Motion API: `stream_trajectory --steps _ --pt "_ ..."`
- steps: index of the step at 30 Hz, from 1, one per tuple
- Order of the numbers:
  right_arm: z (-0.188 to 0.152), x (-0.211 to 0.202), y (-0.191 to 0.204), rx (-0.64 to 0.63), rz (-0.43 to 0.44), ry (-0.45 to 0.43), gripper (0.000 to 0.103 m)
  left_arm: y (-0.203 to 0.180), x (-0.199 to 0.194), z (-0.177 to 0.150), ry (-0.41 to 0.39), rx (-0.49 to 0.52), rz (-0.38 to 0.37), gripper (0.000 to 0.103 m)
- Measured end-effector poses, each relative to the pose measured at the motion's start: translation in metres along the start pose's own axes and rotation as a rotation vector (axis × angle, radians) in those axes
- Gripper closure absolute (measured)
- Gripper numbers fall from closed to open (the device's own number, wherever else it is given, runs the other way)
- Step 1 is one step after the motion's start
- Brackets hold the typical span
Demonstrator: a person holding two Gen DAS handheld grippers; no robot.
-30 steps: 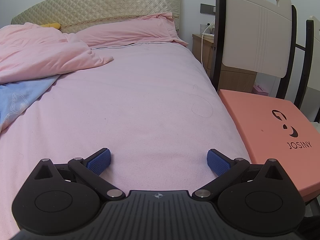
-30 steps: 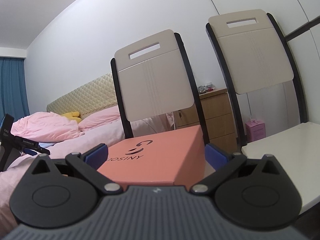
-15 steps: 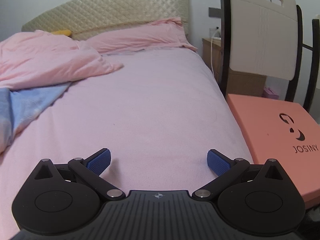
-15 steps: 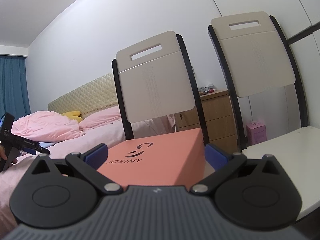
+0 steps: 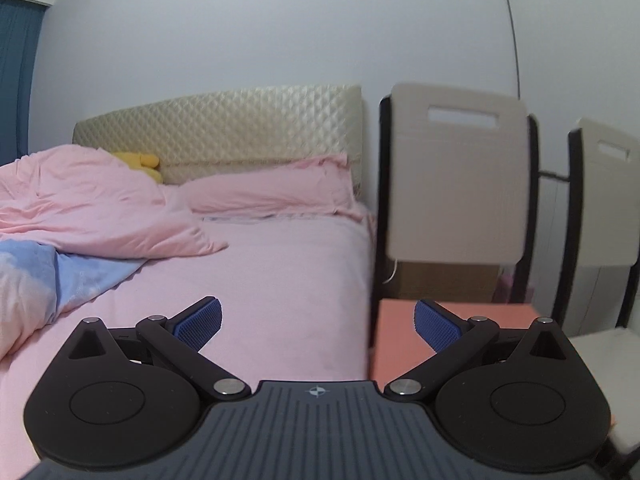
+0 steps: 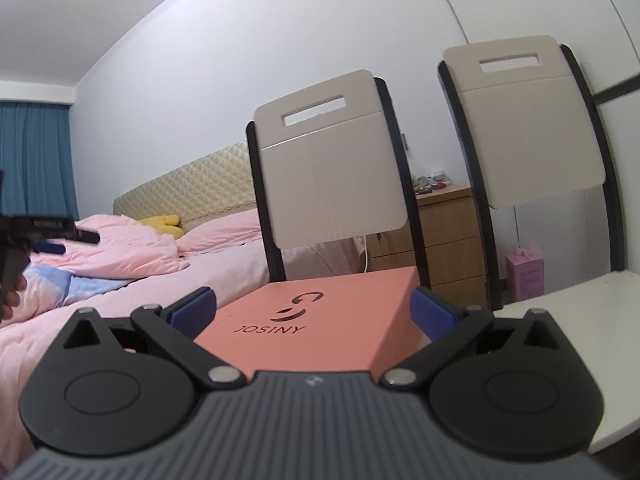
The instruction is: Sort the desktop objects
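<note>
Salmon-pink cardboard, the JOSINY box (image 6: 320,320), was framed low centre between the spread, empty jaws of the right gripper (image 6: 314,306), seemingly for grasping, while the left gripper (image 5: 318,318) was held equally wide over the bed (image 5: 280,280).

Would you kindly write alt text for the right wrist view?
The open right gripper faces a salmon box printed JOSINY, holding nothing. Behind stand two beige chairs, with a pink bed to the left and a wooden dresser by the wall.
</note>
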State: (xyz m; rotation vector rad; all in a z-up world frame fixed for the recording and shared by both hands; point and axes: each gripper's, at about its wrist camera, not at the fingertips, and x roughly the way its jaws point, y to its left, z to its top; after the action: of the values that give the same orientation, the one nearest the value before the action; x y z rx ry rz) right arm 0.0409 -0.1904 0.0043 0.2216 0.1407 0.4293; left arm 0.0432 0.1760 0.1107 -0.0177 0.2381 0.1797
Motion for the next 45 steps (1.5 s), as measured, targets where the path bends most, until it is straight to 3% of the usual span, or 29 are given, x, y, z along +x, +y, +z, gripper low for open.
stream_trajectory --steps 9,19,23,29,36,45 --pt "0.003 -0.013 0.003 -0.039 -0.001 -0.011 0.0 -0.077 -0.046 -0.041 -0.082 0.053 0.015 0.0" --pt "-0.017 -0.01 -0.002 -0.04 -0.097 0.017 0.0 -0.104 -0.035 -0.106 -0.066 -0.003 -0.093 0.0" --pt "-0.023 -0.007 -0.003 -0.031 -0.121 0.009 0.0 -0.106 -0.022 -0.119 -0.071 0.028 -0.108 0.0" --pt "-0.039 0.001 0.0 -0.016 -0.141 0.029 0.0 -0.102 -0.035 -0.125 -0.152 0.106 -0.022 0.0" --pt "-0.052 0.01 0.012 -0.028 -0.127 0.043 0.0 -0.101 -0.022 -0.142 -0.111 0.107 -0.026 0.0" --pt "-0.056 0.014 0.016 -0.045 -0.118 0.048 0.0 -0.093 -0.02 -0.149 -0.121 0.079 -0.018 0.0"
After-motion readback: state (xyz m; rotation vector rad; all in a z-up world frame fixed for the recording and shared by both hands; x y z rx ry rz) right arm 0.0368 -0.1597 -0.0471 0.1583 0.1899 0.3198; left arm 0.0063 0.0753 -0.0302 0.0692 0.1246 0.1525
